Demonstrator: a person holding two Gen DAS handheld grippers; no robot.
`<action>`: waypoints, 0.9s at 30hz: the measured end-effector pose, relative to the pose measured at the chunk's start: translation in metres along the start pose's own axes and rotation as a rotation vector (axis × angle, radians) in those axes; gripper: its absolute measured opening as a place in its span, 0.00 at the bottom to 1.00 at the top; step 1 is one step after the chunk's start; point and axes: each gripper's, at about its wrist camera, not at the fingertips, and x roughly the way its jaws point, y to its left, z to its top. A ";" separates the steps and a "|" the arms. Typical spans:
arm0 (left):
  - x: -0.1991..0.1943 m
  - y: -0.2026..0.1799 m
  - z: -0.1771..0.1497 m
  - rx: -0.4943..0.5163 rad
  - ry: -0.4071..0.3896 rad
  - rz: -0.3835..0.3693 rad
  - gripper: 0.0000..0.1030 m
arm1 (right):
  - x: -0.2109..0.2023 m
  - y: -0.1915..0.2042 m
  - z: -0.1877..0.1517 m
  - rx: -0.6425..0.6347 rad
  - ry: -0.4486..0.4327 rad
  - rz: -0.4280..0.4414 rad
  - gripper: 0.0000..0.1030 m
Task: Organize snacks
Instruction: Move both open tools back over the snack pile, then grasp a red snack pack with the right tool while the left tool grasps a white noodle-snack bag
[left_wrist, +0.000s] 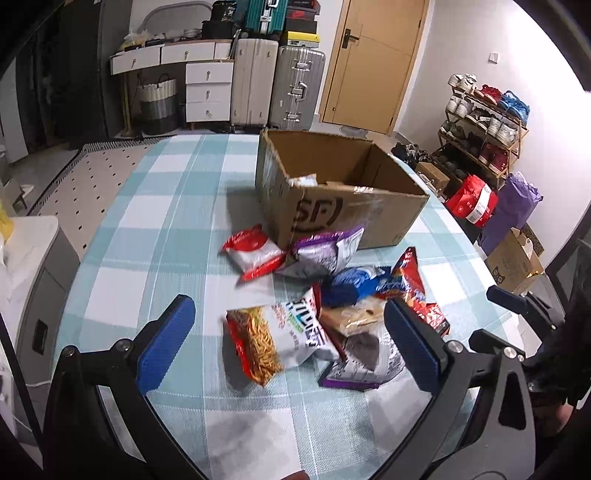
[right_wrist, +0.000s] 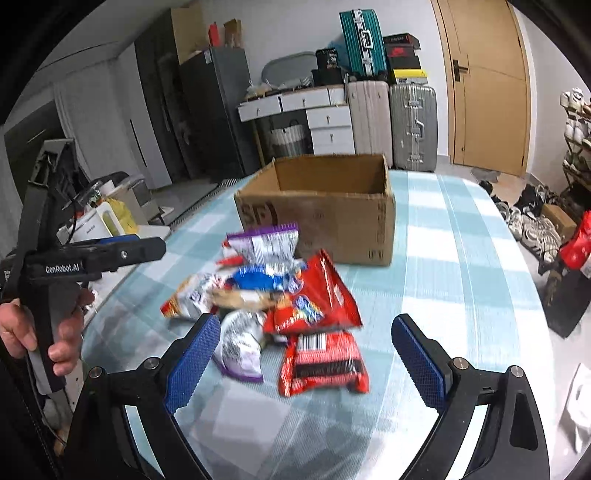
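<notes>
A heap of snack packets lies on the checked tablecloth in front of an open cardboard box (left_wrist: 332, 206) (right_wrist: 317, 214). My left gripper (left_wrist: 291, 328) hangs open over the heap's near side, with a noodle-print packet (left_wrist: 273, 339) below the gap between its blue pads. My right gripper (right_wrist: 306, 350) is also open, and a red packet with a barcode (right_wrist: 321, 365) lies on the cloth between its pads, untouched. A silver-purple packet (right_wrist: 240, 347) sits by its left pad. A large red bag (right_wrist: 314, 299) and a blue packet (right_wrist: 262, 278) lie further back.
A hand (right_wrist: 55, 332) holds the left gripper (right_wrist: 155, 245) at the left of the right wrist view. Suitcases (left_wrist: 277, 85), white drawers (left_wrist: 208, 88) and a wooden door (left_wrist: 373, 62) stand beyond the table (left_wrist: 155, 206). A shoe rack (left_wrist: 480, 125) and bags stand at the right.
</notes>
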 end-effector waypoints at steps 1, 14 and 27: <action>0.003 0.001 -0.003 -0.004 0.007 0.003 0.99 | 0.003 -0.001 -0.003 0.003 0.007 0.000 0.93; 0.034 0.016 -0.031 -0.030 0.076 0.013 0.99 | 0.037 -0.010 -0.023 0.028 0.093 -0.031 0.93; 0.051 0.034 -0.040 -0.076 0.112 0.015 0.99 | 0.071 -0.012 -0.030 0.001 0.180 -0.077 0.89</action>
